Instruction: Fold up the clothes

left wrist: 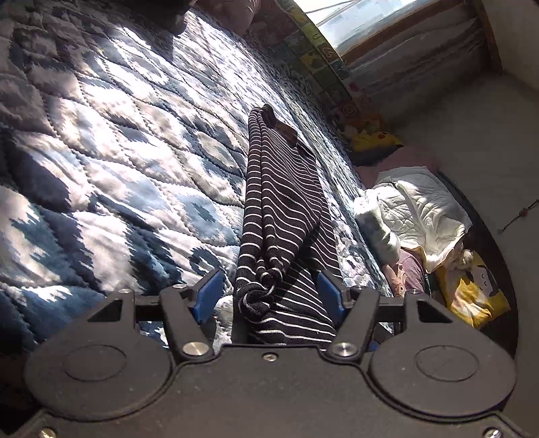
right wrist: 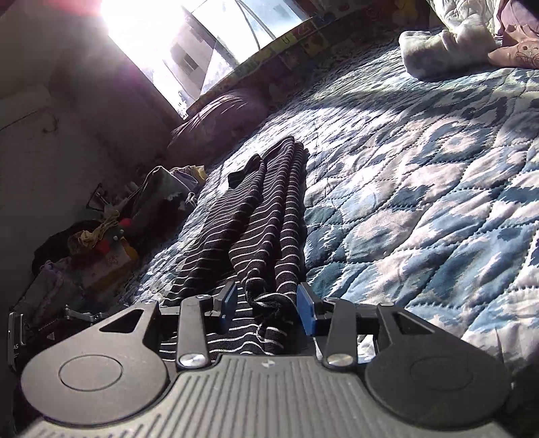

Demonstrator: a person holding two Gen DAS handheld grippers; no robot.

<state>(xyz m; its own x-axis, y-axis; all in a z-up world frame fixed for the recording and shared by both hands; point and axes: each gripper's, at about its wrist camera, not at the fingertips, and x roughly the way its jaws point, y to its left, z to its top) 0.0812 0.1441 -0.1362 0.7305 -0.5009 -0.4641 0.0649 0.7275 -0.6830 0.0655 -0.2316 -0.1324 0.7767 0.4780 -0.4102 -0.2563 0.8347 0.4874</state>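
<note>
Left wrist view: the left hand-held gripper (left wrist: 269, 296) stands wide open astride a bunched end of the dark navy white-striped knit garment (left wrist: 279, 209), gripping nothing. The garment lies lengthwise in a narrow fold on the blue-and-white quilted bed (left wrist: 118, 151), probably ready for a crosswise fold. The right wrist view shows the right hand-held gripper (right wrist: 266, 308) just as open over a bunched end, plus floor clutter beyond the bed's edge.

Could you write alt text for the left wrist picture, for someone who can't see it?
A dark striped garment, folded long and narrow, lies on a blue-and-white quilt, its near end between the open blue pads of the left gripper. Behind are a window and white bedding.
</note>
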